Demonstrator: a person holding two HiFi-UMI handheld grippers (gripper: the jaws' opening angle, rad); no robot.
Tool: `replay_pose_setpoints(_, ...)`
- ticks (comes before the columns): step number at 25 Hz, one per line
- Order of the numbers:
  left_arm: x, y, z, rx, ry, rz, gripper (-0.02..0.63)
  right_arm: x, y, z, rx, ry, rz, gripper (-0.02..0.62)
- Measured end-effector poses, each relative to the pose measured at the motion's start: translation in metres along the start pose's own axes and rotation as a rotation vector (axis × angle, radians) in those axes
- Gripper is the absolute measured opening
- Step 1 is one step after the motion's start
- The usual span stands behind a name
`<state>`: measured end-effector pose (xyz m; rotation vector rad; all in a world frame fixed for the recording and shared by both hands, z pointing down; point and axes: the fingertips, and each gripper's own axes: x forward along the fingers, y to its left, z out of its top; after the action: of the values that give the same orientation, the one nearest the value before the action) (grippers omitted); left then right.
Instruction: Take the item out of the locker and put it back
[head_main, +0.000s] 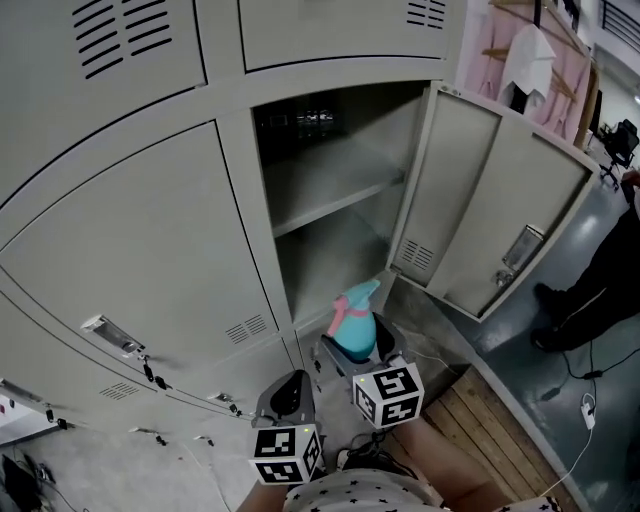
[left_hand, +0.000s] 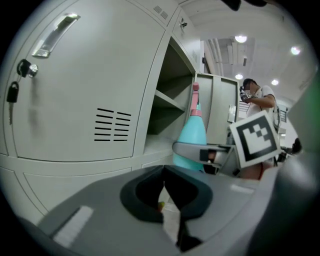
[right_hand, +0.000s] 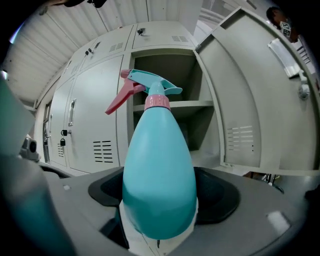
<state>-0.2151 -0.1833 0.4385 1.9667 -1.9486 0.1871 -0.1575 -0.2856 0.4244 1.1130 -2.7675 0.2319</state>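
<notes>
The right gripper (head_main: 360, 358) is clamped on the lower body of the one teal spray bottle (right_hand: 159, 165), which stands upright just in front of the open locker (head_main: 300, 262), not inside it. The left gripper (left_hand: 164, 192) has its jaws together on nothing. The bottle looks like light, smooth plastic and may slip, so the wide belly is a safer hold than the pink trigger (right_hand: 120, 97). There are two grippers and one shelf (head_main: 335, 190).
</notes>
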Motion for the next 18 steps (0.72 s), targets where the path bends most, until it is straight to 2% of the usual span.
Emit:
replay_pose_setpoints(10,0.015,0.024,0.013,-0.017,-0.015,0.054,0.008,0.106,-0.032,0.045,-0.042,-0.057,-0.006,0.413)
replay_pose_setpoints(18,0.026,0.033,0.015,-0.024,-0.003,0.070,0.008,0.139,-0.040,0.045,-0.081,-0.040,-0.039,0.414)
